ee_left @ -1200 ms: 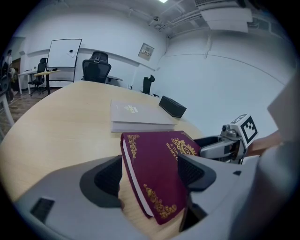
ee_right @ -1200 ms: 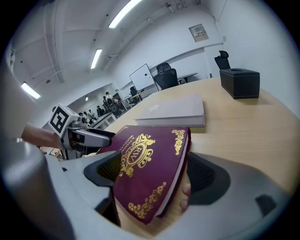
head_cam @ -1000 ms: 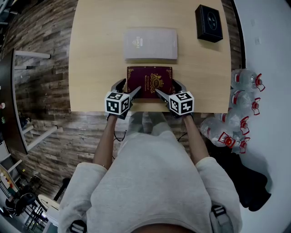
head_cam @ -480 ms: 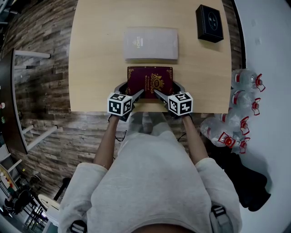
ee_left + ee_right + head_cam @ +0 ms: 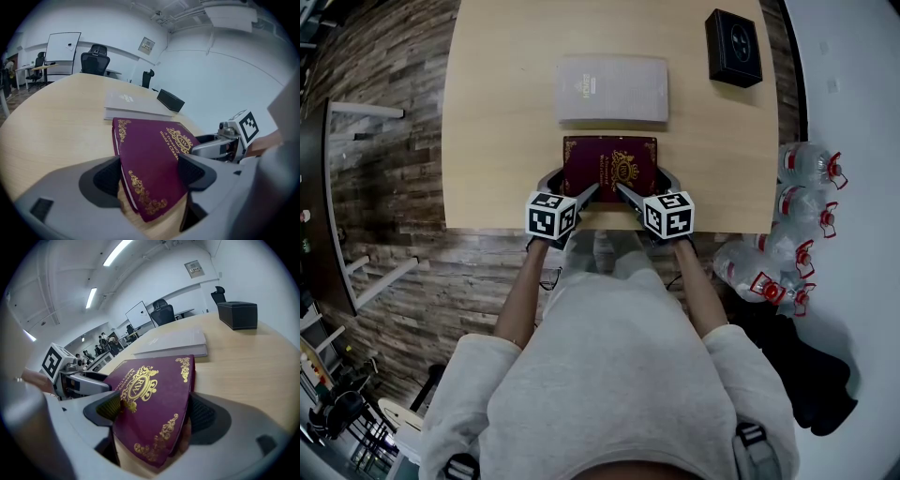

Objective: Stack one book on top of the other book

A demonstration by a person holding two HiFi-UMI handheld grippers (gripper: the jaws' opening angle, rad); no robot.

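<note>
A maroon book (image 5: 610,167) with gold print lies near the front edge of the wooden table (image 5: 502,112). A grey book (image 5: 611,90) lies flat just beyond it. My left gripper (image 5: 571,185) holds the maroon book's near left corner, and my right gripper (image 5: 645,185) holds its near right corner. In the left gripper view the maroon book (image 5: 150,154) sits tilted between both pads of the left gripper (image 5: 152,173). In the right gripper view the maroon book (image 5: 150,394) fills the gap of the right gripper (image 5: 154,411). The grey book (image 5: 133,104) (image 5: 176,344) shows behind it.
A black box (image 5: 733,47) stands at the table's far right corner. Several water bottles (image 5: 802,164) lie on the floor to the right of the table. Office chairs and a whiteboard (image 5: 63,47) stand far behind.
Both grippers have slid inward along the maroon book's near edge and their jaws have narrowed onto its corners. The books have stayed where they were.
</note>
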